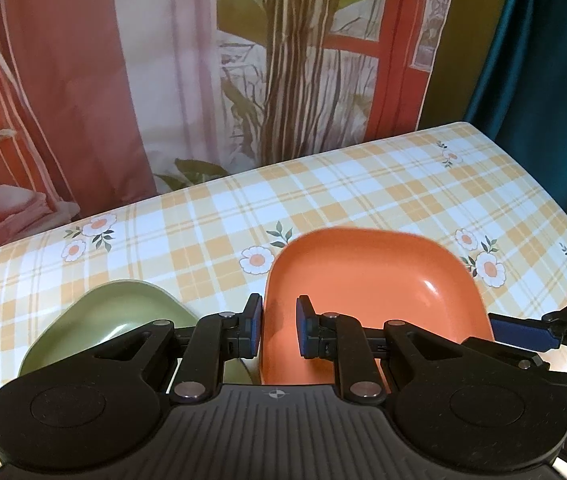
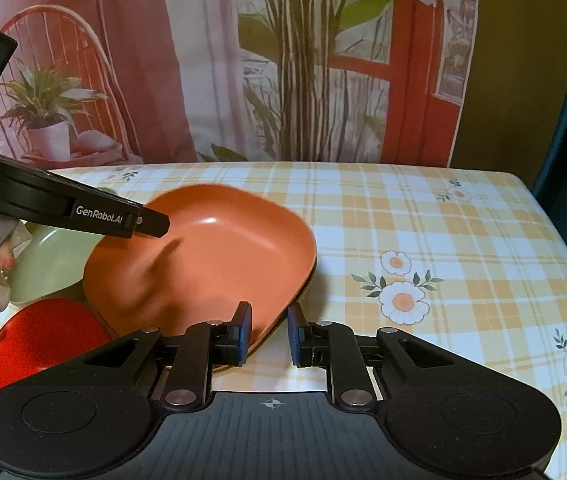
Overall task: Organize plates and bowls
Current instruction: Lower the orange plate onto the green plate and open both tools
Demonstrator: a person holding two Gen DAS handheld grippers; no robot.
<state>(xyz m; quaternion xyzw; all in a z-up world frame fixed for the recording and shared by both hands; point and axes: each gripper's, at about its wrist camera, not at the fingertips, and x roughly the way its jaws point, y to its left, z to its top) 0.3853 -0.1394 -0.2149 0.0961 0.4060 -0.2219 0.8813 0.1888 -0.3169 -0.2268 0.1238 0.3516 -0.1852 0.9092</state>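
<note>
Behind the work area hangs a printed backdrop; the table [image 2: 443, 240] wears a yellow checked cloth with daisies.

Findings: the orange plate [image 1: 363, 280] is clamped at its near left rim by the left gripper [image 1: 279, 328], whose pads press on that edge. On the opposite side, the right gripper [image 2: 269, 334] straddles the near rim of the same plate with its jaws set narrow; whether those pads bear on the rim cannot be settled from this angle. The plate sits tilted, apparently lifted rather than flat on the cloth. A green plate [image 1: 107, 320] lies just to its left, and a red bowl [image 2: 43, 340] stands near the front edge beside it.

Assessment: organizing appears partly done at most. The three pieces are gathered close but not stacked; the orange plate remains to be placed, and the bowl is untouched.
</note>
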